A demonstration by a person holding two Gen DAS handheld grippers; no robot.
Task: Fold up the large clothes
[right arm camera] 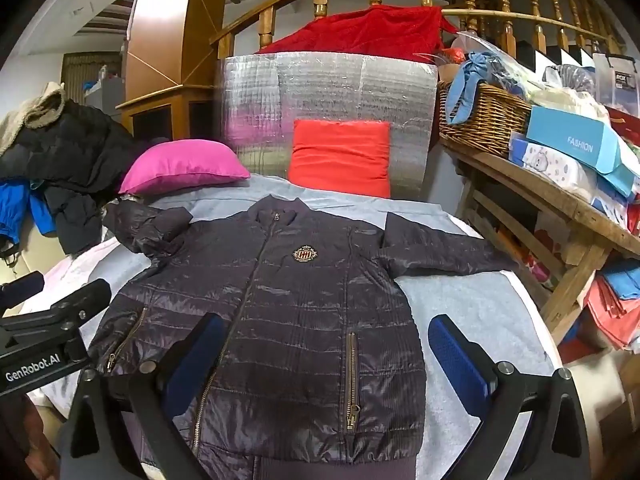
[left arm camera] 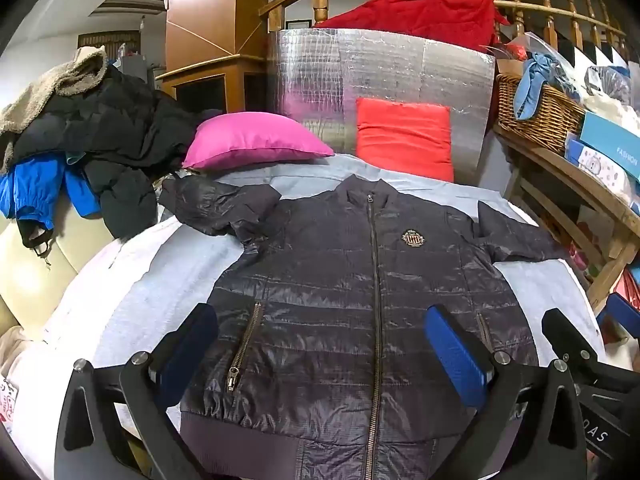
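A dark navy quilted jacket (left arm camera: 340,280) lies front up and zipped on a grey-and-white sheet (left arm camera: 160,280), collar far, hem near me. Its left sleeve is bunched up near the pink pillow; its right sleeve lies spread outward. It also shows in the right wrist view (right arm camera: 280,300). My left gripper (left arm camera: 320,352) is open and empty above the jacket's lower half. My right gripper (right arm camera: 332,360) is open and empty above the jacket's lower right side, near the pocket zip (right arm camera: 352,380). The right gripper's fingers (left arm camera: 568,336) show at the left view's right edge.
A pink pillow (left arm camera: 256,140) and a red pillow (left arm camera: 404,140) lie at the far end against a silver foil panel (left arm camera: 380,72). A pile of dark and blue clothes (left arm camera: 80,152) sits at left. A wooden shelf (right arm camera: 540,196) with a wicker basket (right arm camera: 480,120) and boxes stands at right.
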